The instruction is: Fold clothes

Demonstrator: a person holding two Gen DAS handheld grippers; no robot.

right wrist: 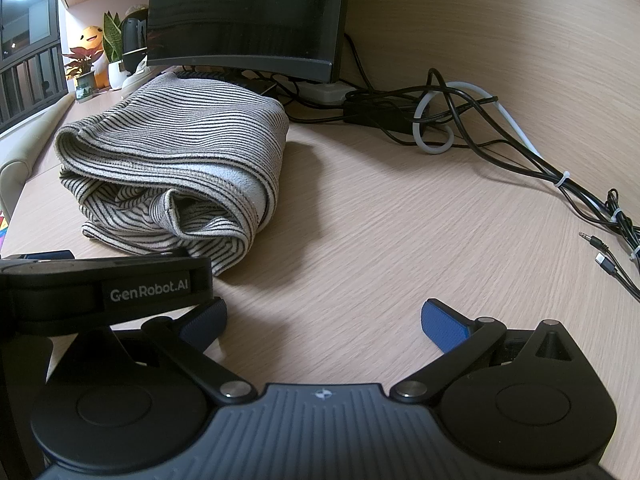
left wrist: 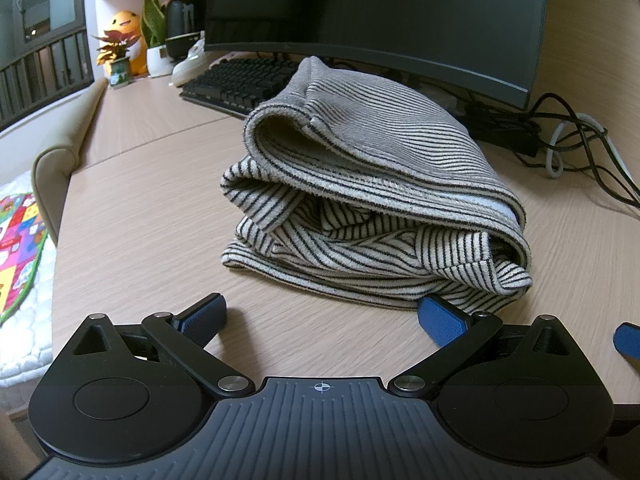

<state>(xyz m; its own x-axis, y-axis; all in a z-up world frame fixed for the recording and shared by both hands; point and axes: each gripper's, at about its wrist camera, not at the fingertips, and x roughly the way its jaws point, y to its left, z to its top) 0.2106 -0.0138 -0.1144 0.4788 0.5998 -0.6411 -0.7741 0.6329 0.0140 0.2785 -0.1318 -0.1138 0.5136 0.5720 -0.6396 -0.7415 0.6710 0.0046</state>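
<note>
A striped garment [left wrist: 360, 184], cream and grey with dark stripes, lies folded in a thick bundle on the wooden desk [left wrist: 140, 208]. My left gripper [left wrist: 322, 316] is open just in front of its near edge, blue pads wide apart, holding nothing. The right pad sits close to the bundle's near hem. In the right wrist view the same garment [right wrist: 176, 160] lies at the left. My right gripper [right wrist: 322, 318] is open over bare desk to the right of the bundle. The left gripper's black body [right wrist: 104, 284] shows at the left of that view.
A dark monitor [left wrist: 376, 12] and a black keyboard [left wrist: 240, 80] stand behind the garment. Tangled cables [right wrist: 480, 120] and loose plugs [right wrist: 600, 248] run along the right. Potted plants [left wrist: 120, 52] and an orange plush toy [left wrist: 126, 24] sit far left. The desk edge drops off at the left.
</note>
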